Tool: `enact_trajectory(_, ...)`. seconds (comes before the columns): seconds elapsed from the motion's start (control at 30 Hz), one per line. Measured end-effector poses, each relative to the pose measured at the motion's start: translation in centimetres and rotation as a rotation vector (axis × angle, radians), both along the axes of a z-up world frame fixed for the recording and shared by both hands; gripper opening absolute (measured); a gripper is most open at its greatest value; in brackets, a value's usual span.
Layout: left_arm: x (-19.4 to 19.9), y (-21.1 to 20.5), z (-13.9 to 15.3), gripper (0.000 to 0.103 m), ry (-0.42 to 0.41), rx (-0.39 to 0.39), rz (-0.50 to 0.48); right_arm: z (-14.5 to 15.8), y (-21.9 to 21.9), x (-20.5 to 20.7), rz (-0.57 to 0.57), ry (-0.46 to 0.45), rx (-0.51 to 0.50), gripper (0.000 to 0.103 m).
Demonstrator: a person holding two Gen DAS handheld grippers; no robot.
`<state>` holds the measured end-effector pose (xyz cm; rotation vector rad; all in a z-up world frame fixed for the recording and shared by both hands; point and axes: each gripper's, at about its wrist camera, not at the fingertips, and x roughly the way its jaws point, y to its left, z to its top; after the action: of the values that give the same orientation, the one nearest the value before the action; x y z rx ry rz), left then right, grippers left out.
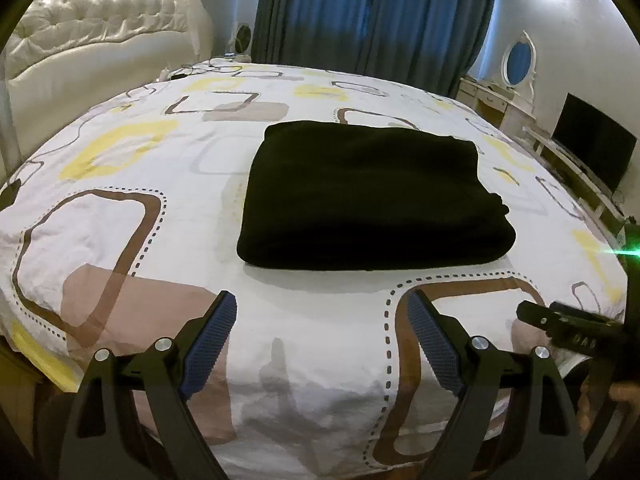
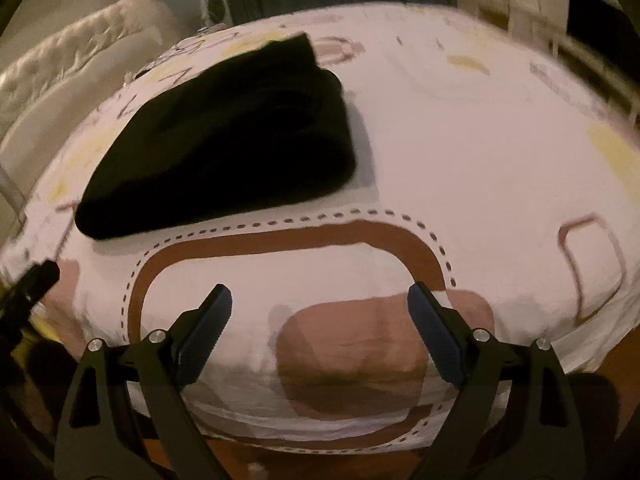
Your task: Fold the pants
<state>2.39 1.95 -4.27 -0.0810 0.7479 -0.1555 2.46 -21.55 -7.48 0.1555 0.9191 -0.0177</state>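
Observation:
The black pants (image 1: 368, 196) lie folded into a thick rectangle on the patterned bedsheet (image 1: 152, 184), in the middle of the left wrist view. In the blurred right wrist view the pants (image 2: 224, 152) sit at the upper left. My left gripper (image 1: 320, 312) is open and empty, hovering over the sheet well short of the pants' near edge. My right gripper (image 2: 320, 304) is open and empty, off to the right of the pants and nearer the bed's front edge. The right gripper's tip (image 1: 560, 320) shows at the right edge of the left wrist view.
A white tufted headboard (image 1: 104, 36) stands at the far left. Blue curtains (image 1: 372, 12) hang behind the bed. A white dresser with an oval mirror (image 1: 518, 60) and a dark screen (image 1: 592, 144) stand at the right. Cables (image 1: 200, 68) lie at the far corner.

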Motion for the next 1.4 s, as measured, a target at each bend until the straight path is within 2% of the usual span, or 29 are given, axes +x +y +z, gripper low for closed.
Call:
enact_trajectory(0.27, -0.9, -0.4, 0.3, 0.086, -0.036, 0.046, 0.026, 1.3, 1.6, -1.0, 0.037, -0.056, -0.039, 0.091)
enact_trajectory(0.43, -0.8, -0.7, 0.2, 0.086, -0.020, 0.067, 0.028, 1.4, 2.3, -0.4, 0.054, -0.057, -0.038, 0.091)
enact_trajectory(1.4, -0.7, -1.0, 0.3, 0.086, 0.012, 0.075, 0.034, 1.4, 3.4, -1.0, 0.096, -0.044, -0.027, 0.091)
